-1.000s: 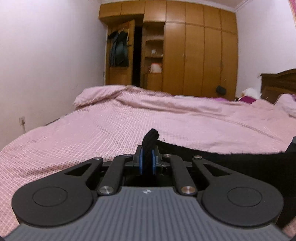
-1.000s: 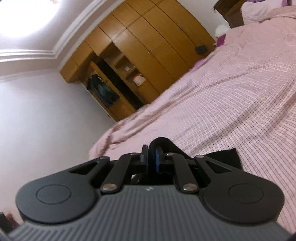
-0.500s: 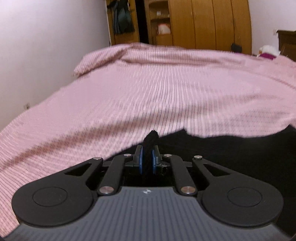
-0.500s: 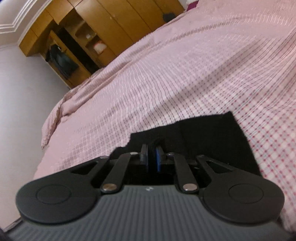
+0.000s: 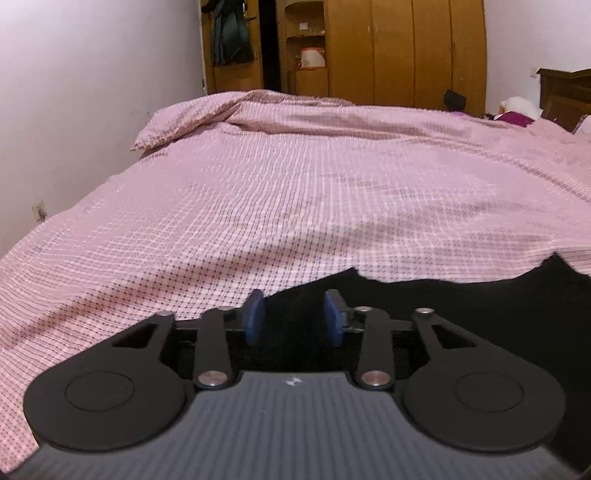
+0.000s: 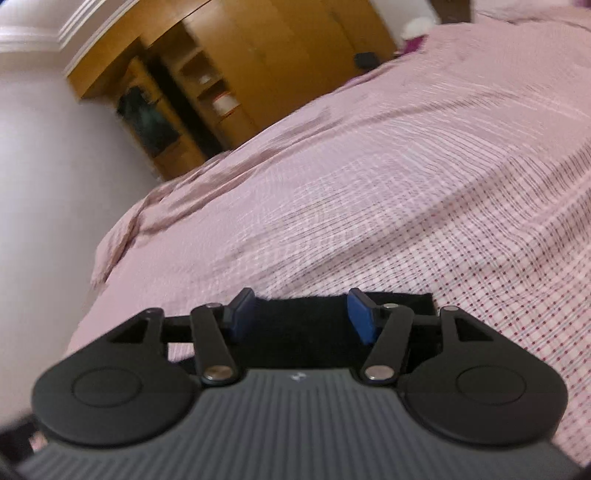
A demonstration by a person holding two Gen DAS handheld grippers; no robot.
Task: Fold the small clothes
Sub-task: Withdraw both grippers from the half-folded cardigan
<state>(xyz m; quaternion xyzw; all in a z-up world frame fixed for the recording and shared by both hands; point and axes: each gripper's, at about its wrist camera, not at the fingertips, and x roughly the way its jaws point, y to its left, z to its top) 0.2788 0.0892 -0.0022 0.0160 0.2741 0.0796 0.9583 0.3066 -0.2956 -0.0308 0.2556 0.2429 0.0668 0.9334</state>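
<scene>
A black garment (image 5: 480, 306) lies flat on the pink checked bedcover (image 5: 295, 206), its far edge running to the right in the left wrist view. My left gripper (image 5: 293, 314) is open just above its near left part, blue pads (image 5: 254, 314) apart and empty. In the right wrist view the same black garment (image 6: 299, 325) lies under my right gripper (image 6: 301, 314), which is open with blue pads (image 6: 360, 317) wide apart and nothing between them.
The bedcover (image 6: 369, 184) stretches far ahead. A wooden wardrobe (image 5: 388, 51) stands at the back, one door open with dark clothes hanging (image 5: 231, 33). A white wall (image 5: 74, 92) runs along the left. A dark headboard (image 5: 565, 92) is at the far right.
Both grippers were shut on the black garment and lowered it onto the bed. Now both have opened and let go of it.
</scene>
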